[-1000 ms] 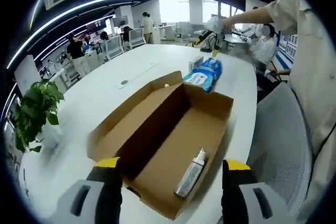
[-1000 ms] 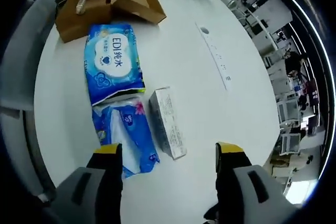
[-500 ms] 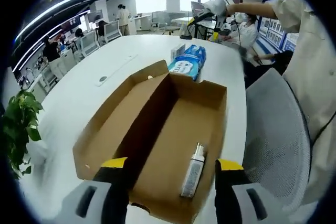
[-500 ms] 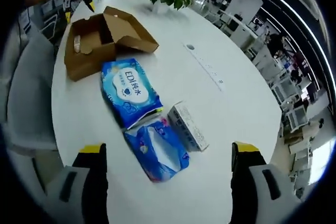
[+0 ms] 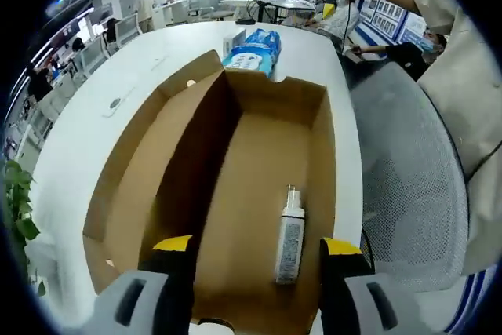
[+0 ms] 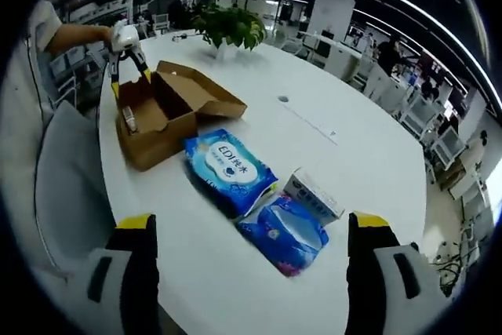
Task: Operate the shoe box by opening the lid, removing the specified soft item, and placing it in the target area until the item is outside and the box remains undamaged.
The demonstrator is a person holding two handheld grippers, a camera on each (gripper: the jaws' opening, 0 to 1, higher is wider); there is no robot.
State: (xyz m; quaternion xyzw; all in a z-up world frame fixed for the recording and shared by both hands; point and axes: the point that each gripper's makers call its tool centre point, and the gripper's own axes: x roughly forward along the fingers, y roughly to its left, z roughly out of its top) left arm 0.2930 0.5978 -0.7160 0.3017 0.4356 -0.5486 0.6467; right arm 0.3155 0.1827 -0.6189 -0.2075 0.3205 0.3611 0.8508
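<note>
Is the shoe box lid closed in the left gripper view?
No, the shoe box is open, with its lid folded aside and a bottle inside.

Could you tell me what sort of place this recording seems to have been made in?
Most likely an open-plan office: a long white table with a mesh chair beside it, rows of desks with seated people behind, and a potted plant.

The brown cardboard shoe box [image 5: 259,154] lies open near the surface's edge, lid folded back. Two blue soft packs [image 6: 230,169] [image 6: 285,232] lie outside, beside it.
</note>
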